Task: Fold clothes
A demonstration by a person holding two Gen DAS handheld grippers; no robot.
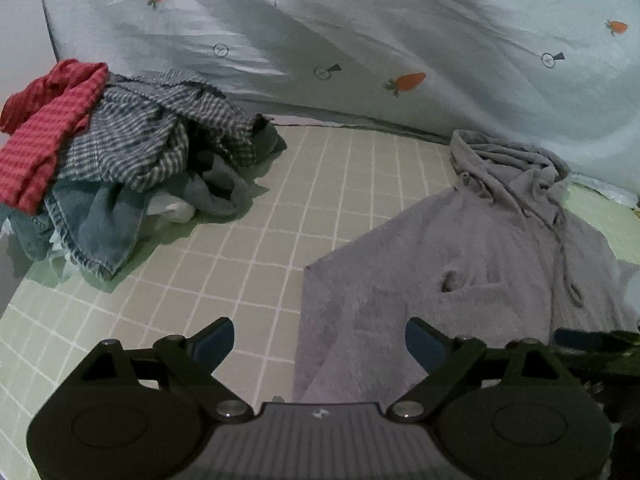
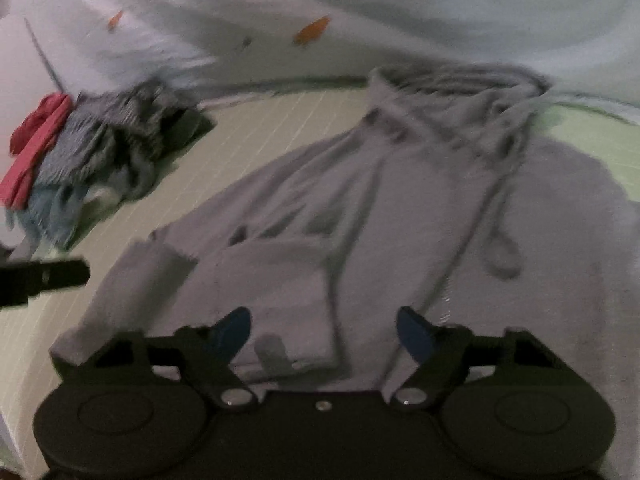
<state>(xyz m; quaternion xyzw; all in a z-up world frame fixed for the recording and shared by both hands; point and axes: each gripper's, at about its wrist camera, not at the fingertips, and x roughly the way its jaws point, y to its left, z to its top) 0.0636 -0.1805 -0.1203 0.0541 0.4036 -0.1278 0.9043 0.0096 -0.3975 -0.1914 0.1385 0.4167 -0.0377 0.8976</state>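
One grey hoodie (image 1: pixel 460 264) flat on grid mat (image 1: pixel 248 248), bare mat left of it. One clothes pile (image 1: pixel 120 168) far left. Left gripper (image 1: pixel 320 344), right gripper (image 2: pixel 324 332): both jaws wide, holding nothing.

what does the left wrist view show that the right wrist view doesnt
Only the left wrist view: the left hand-held gripper, open over the checked sheet, and the denim piece in the pile shown sharply.

Only the right wrist view: the right hand-held gripper, open above the hoodie, plus the hoodie's folded-in sleeve and its right side; this picture is blurred.

Both: the grey hoodie lying on the sheet, the pile of unfolded clothes topped by a red garment, and the carrot-print duvet behind.
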